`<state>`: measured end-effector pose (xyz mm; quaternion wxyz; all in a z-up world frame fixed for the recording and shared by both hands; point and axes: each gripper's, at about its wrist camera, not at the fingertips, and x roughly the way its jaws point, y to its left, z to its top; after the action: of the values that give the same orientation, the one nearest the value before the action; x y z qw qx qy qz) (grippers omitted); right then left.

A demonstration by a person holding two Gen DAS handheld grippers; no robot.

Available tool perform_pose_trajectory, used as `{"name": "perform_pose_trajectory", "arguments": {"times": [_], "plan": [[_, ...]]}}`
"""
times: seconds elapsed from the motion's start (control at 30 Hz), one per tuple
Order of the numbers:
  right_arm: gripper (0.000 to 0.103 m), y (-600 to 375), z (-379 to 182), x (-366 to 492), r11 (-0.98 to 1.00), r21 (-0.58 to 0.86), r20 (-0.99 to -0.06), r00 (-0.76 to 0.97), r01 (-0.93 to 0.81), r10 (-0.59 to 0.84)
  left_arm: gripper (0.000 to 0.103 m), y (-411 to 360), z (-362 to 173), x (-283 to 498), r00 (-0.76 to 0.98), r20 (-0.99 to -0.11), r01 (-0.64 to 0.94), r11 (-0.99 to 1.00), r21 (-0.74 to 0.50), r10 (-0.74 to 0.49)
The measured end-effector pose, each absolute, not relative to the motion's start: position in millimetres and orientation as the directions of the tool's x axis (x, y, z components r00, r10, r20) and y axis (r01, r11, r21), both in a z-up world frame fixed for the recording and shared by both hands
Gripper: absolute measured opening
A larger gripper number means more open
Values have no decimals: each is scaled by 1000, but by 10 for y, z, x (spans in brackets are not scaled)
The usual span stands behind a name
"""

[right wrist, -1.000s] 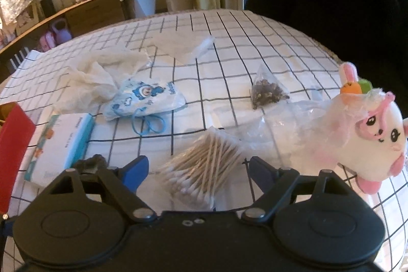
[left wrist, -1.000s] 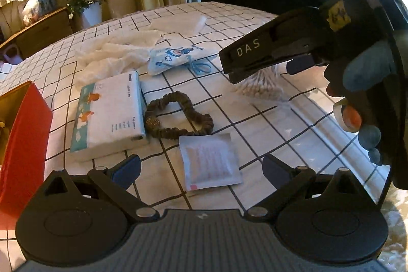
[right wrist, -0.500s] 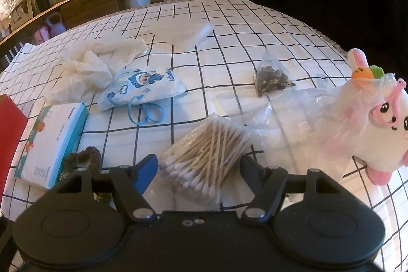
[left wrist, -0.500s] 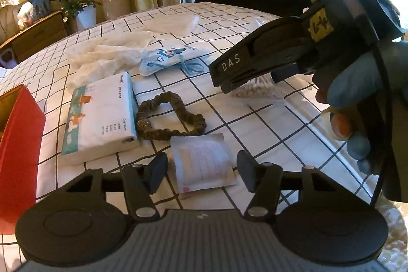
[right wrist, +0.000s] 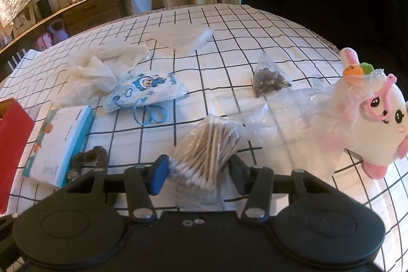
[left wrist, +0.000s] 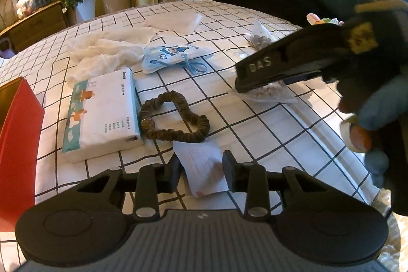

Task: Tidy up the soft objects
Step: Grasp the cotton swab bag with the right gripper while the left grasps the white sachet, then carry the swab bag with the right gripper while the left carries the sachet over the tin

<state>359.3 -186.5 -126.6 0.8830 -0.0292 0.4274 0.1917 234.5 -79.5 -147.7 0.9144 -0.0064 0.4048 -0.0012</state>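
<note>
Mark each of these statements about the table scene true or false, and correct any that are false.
1. The left tool has a small white packet between its fingers. True.
2. The right tool is closing around the plush toy. False: a bag of cotton swabs sits between its fingers; the plush toy lies off to the right.
3. The brown hair scrunchie lies beside the tissue pack. True.
4. The tissue pack is inside the red box. False: it lies on the checked tablecloth, next to the red box.
</note>
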Motion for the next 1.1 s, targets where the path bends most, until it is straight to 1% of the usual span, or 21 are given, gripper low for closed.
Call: {"name": "perform_pose_trajectory", "arguments": {"times": [0.1, 0.17, 0.27, 0.53, 0.67, 0.93, 1.1], "plan": [[48, -1882, -1213, 3516, 916, 111, -758, 564, -386, 329, 29, -785, -1460, 2339, 674, -738, -5, 1000, -18, -10], [47, -1890, -1176, 3456, 909, 105, -753, 565, -404, 338, 23, -774, -1441, 2334, 677, -736, -4, 1000, -25, -15], [47, -1915, -1122, 3370, 900, 103, -747, 564, -424, 351, 19, -759, -1408, 2325, 680, -732, 3, 999, -39, -31], [46, -2008, -970, 3158, 879, 128, -736, 550, -460, 395, 11, -679, -1304, 2283, 683, -728, 7, 997, -77, -61], [46, -2037, -871, 3027, 866, 123, -725, 552, -485, 412, 9, -582, -1234, 2255, 677, -733, -6, 995, -104, -72], [46, -2069, -653, 2772, 840, 137, -707, 542, -525, 454, 9, -221, -970, 2196, 671, -730, -56, 972, -229, -133], [46, -1991, -518, 2607, 815, 138, -696, 530, -563, 484, 9, 11, -782, 2124, 676, -723, -81, 961, -265, -143]]}}
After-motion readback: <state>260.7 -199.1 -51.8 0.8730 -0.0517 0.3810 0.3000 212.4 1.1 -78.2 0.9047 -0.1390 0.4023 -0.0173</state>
